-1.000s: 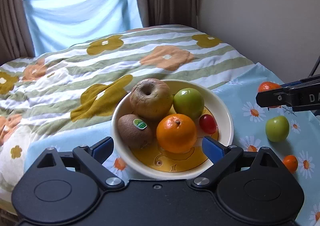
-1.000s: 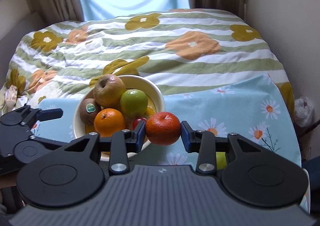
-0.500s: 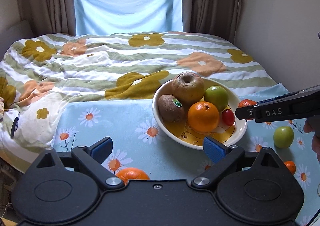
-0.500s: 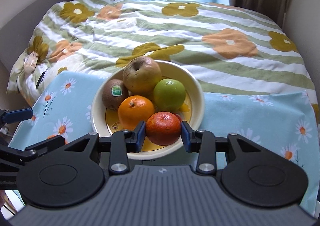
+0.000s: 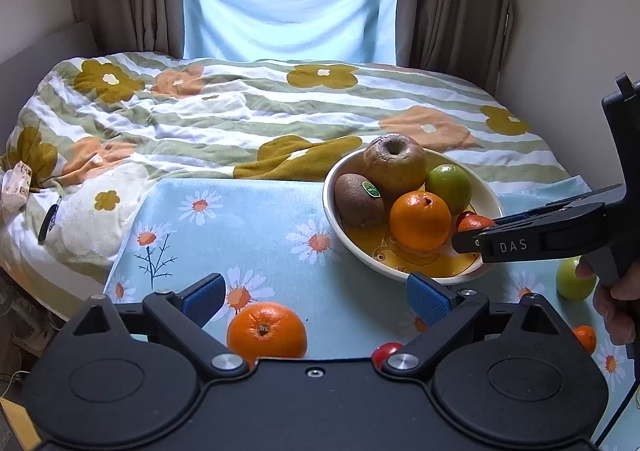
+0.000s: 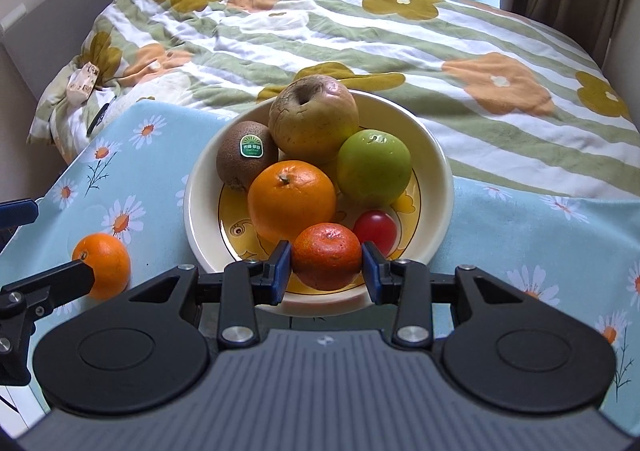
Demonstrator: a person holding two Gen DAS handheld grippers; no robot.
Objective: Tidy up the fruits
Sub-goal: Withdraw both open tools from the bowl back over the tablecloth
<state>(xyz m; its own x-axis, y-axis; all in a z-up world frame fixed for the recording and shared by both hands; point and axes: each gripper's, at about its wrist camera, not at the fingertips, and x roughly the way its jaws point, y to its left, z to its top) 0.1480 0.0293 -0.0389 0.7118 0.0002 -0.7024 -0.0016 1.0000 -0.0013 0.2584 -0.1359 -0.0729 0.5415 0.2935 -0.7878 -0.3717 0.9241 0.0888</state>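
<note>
A: Tangerine (image 6: 326, 261), reddish, pinched between the blue pads of the right gripper (image 6: 325, 271) and hung just over the near inside edge of the bowl (image 6: 438, 167). Probably carried there for dropping in with the rest.

B: Agreed. Looked like a firm squeeze on both sides, with the fruit not yet resting on the yellow floor of the dish. And the left gripper (image 5: 316, 295)?

A: Spread wide, holding nothing. Pointed down at the loose orange (image 5: 267, 329) lying on the daisy cloth (image 5: 248, 219), near and left of the bowl. Likely lined up as the next pick.

B: Also spotted on the cloth at the near edge: a small red fruit (image 5: 384, 352), half hidden behind the gripper body. Off to the right, a green apple (image 5: 572, 281) and a tiny orange one (image 5: 585, 337), both well apart from the bowl, beside a hand (image 5: 618, 303) on the right tool's handle.

A: Inside the bowl, near to far: cherry tomato (image 6: 375, 226) just beside the held tangerine, then a large orange (image 6: 291, 200), a green apple (image 6: 374, 170) at right, a stickered kiwi (image 6: 245, 157) at left, and a wrinkled brown apple (image 6: 313, 118) farthest.

B: Crowded, then. Only open spot seemed the near right patch by the tomato, which might explain that low approach over the near rim.

A: Beyond it all, only the striped flowered quilt (image 5: 256, 107).
</note>
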